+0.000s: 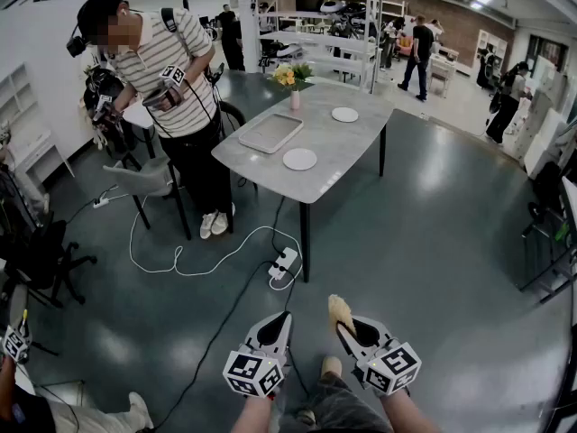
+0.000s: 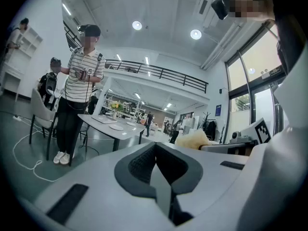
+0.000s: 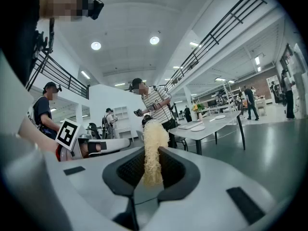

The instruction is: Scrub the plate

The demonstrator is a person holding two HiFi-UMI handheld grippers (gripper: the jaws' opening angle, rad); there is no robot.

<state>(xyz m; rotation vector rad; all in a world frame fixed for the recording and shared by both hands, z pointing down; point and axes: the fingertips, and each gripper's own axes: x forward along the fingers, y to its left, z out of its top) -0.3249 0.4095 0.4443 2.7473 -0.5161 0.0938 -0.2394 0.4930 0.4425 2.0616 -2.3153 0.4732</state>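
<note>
White round plate, the nearer of two on the grey rectangular table, lies flat well ahead of both grippers in the head view, with open floor between. It sits roughly in line with the left gripper, and being round it offers no long axis to line up on. A second white plate sits farther off, beyond a flat grey tray. The right gripper is no nearer, but it carries the pale yellow fibrous scrubber, so by my reading it is the one to bring forward. In the left gripper view the left gripper's jaws meet with nothing between them. The plate shows small and ahead to the left, and a standing person in a striped shirt is at the table's far side. The right gripper view shows what the head view only hints at: its jaws are clamped on the scrubber's lower end, the tuft standing up past the tips. Both plates lie ahead to the right, still well apart from the tips.
</note>
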